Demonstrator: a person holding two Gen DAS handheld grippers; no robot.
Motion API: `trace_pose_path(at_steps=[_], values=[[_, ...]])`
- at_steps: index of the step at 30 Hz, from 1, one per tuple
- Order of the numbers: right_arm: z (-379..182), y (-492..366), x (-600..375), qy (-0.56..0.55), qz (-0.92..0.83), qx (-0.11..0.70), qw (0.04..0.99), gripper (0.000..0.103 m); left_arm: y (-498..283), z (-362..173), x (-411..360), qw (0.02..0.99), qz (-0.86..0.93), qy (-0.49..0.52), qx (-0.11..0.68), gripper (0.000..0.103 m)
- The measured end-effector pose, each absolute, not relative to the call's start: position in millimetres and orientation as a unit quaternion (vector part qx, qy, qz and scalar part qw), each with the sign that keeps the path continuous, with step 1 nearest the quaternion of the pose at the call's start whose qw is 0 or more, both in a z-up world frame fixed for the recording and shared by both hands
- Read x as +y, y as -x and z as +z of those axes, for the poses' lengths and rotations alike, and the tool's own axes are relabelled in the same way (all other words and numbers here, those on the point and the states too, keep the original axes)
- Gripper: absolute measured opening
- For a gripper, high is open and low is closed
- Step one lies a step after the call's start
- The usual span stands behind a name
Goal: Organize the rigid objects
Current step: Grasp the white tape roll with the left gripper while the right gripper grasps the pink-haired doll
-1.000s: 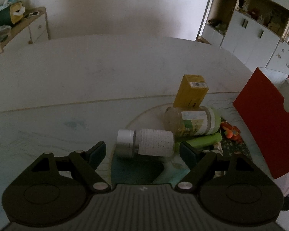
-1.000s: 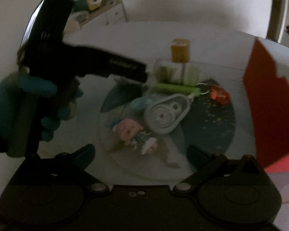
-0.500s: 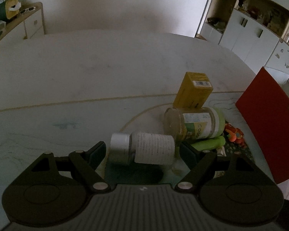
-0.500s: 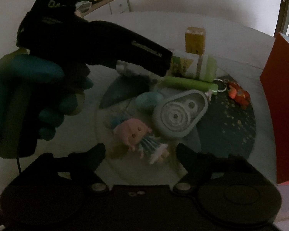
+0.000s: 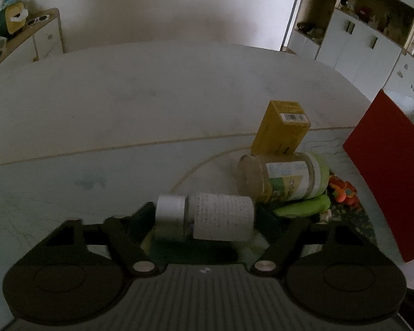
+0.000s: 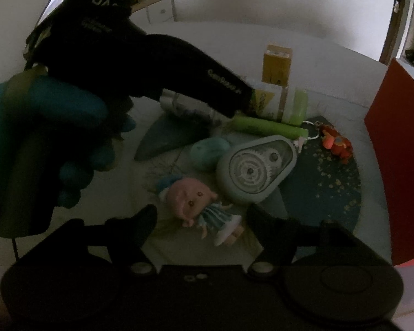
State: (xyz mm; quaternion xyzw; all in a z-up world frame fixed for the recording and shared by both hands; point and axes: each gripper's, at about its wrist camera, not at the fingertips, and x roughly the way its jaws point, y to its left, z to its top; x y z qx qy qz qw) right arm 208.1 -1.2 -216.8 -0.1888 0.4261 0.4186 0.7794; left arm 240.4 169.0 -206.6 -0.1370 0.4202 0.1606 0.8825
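The white bottle [image 5: 207, 218] lies on its side on the counter [image 5: 151, 104], just left of the green-lidded jar [image 5: 284, 179]. The left claw [image 5: 207, 220] brackets it, jaws apart, contact unclear. Likely light, stiff, smooth — grip the labelled body. The right claw [image 6: 201, 223] hangs spread, empty.

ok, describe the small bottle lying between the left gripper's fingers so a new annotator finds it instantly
Start at the round patterned mat on the pale table. At its near-left edge, in front of the green-lidded clear jar and the upright yellow box, lies the small white-labelled bottle, between the fingers of the left gripper. Unlike the jar, it has a silver-grey cap pointing left and a plain text-covered white label.
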Motion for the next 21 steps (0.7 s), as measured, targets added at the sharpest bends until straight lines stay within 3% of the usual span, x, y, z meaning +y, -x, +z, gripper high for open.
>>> trace_pose_path(at_steps=[2,6,8,21], values=[[-217,-208,-1,0.194,0.414,0.422,0.783,0.056,-240,-206,168,0.882,0.163,0.135,0.421,0.071],[-214,-210,-7,0.183,0.416,0.427,0.782,0.052,-237,-205,168,0.881,0.17,0.127,0.422,0.07],[-213,-212,-12,0.169,0.418,0.431,0.782,0.042,-236,-204,169,0.88,0.173,0.128,0.423,0.07],[-198,-209,-43,0.137,0.439,0.434,0.775,0.041,-208,-188,160,0.886,0.163,0.131,0.414,0.07]])
